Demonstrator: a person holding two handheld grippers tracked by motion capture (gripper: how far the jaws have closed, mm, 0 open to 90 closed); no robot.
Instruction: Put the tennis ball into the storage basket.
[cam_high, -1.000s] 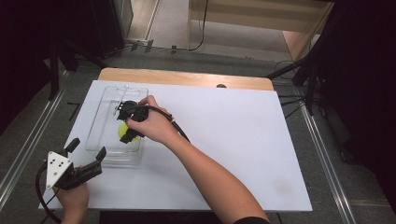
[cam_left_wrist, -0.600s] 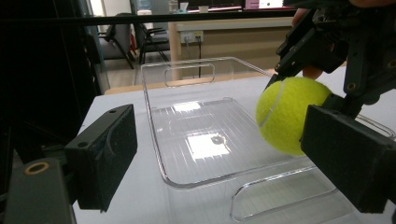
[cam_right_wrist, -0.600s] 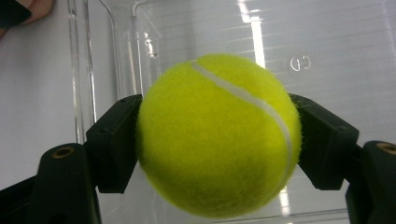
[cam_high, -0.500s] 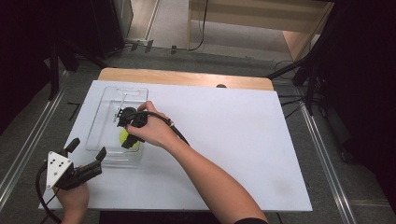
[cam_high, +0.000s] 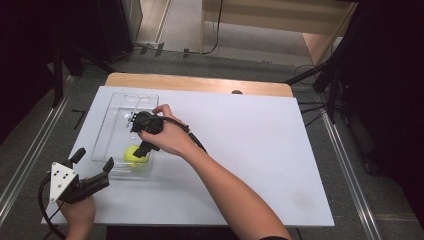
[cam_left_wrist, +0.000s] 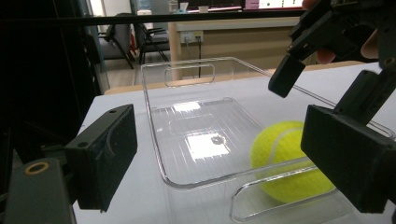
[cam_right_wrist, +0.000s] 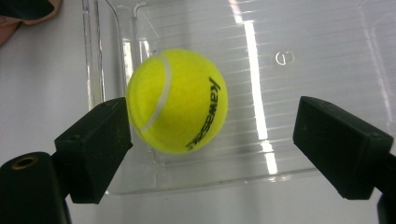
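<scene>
Hovering over the clear tray (cam_high: 116, 119), the right gripper (cam_high: 141, 150) has just been opening – jaws now apart, ball (cam_right_wrist: 177, 100) between them but not pressed. Ball sits inside the tray at its near end, on the white table (cam_high: 260, 145). Left gripper (cam_high: 90, 167) waits just beside the tray's near edge – jaws wide, holding nothing.
</scene>
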